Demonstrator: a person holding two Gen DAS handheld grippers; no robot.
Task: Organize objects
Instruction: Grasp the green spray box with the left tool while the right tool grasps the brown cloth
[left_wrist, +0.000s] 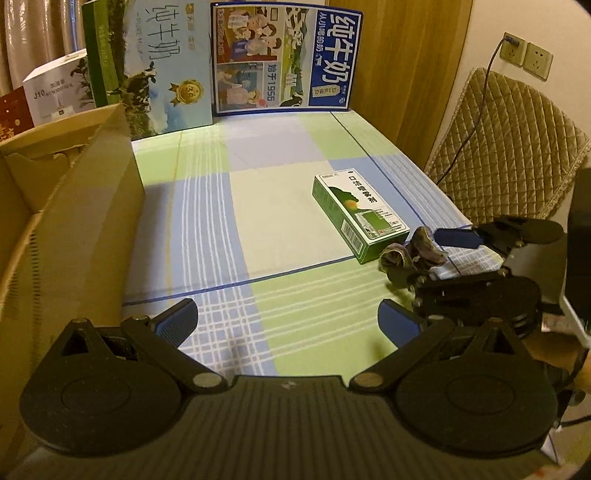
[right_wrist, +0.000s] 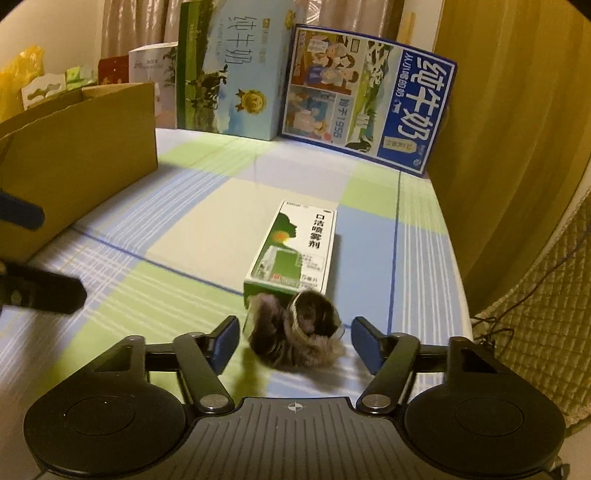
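Note:
A green and white medicine box (left_wrist: 360, 212) (right_wrist: 295, 251) lies flat on the checked tablecloth. Touching its near end sits a dark furry rolled bundle (right_wrist: 295, 332) (left_wrist: 412, 254), perhaps socks. My right gripper (right_wrist: 294, 343) is open, its blue pads on either side of the bundle without pressing it; in the left wrist view it (left_wrist: 424, 273) reaches in from the right. My left gripper (left_wrist: 288, 321) is open over bare cloth, holding nothing, left of the bundle.
An open cardboard box (left_wrist: 74, 206) (right_wrist: 81, 147) stands on the left. Two milk cartons (left_wrist: 162, 74) (left_wrist: 284, 62) lean at the back of the table. A wooden panel and a quilted chair back (left_wrist: 506, 147) border the right edge.

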